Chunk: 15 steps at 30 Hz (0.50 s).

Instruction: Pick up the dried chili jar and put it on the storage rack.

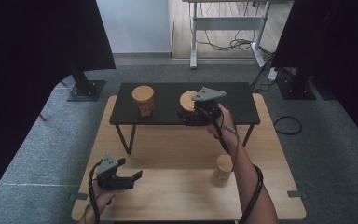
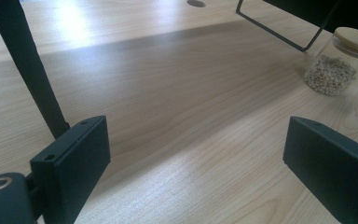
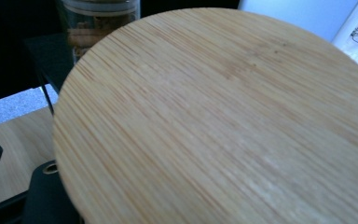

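Two claws up, my right claw clenched on bamboo-lid jar atop black shelf, left claw released, hovering over tabletop, 2nd jar nearby.

grey carpet, white desk frame, cables

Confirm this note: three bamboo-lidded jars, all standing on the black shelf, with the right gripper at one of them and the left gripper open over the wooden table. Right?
Not all three. Two jars stand on the black shelf; the third jar stands on the wooden table, as the high view shows. The right gripper is at the right-hand shelf jar, and the left gripper is open over the table.
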Motion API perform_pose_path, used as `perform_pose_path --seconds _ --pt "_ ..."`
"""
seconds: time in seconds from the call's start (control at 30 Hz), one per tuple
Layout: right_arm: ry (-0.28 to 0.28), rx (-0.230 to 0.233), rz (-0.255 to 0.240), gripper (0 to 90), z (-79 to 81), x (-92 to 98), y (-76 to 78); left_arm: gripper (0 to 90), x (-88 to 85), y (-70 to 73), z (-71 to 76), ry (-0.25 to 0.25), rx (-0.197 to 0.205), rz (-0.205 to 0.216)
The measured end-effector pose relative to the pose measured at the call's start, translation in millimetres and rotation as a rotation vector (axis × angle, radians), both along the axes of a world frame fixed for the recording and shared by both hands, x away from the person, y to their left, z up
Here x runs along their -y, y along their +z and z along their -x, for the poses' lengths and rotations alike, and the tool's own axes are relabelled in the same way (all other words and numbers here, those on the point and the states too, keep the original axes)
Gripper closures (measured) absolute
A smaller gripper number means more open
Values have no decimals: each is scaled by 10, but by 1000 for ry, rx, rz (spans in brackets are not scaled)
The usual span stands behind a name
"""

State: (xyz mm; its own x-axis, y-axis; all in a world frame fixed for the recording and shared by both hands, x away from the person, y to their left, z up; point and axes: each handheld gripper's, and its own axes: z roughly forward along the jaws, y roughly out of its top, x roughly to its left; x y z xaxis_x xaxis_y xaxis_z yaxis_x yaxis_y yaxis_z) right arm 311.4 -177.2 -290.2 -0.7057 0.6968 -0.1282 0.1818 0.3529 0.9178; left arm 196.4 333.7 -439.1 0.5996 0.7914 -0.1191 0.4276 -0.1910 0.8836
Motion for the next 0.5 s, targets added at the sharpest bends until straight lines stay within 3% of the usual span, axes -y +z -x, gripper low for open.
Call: perform_pose_path --seconds 0.5 --pt "-46 -16 -5 250 -150 -38 1 66 -13 1 -1 4 -1 -2"
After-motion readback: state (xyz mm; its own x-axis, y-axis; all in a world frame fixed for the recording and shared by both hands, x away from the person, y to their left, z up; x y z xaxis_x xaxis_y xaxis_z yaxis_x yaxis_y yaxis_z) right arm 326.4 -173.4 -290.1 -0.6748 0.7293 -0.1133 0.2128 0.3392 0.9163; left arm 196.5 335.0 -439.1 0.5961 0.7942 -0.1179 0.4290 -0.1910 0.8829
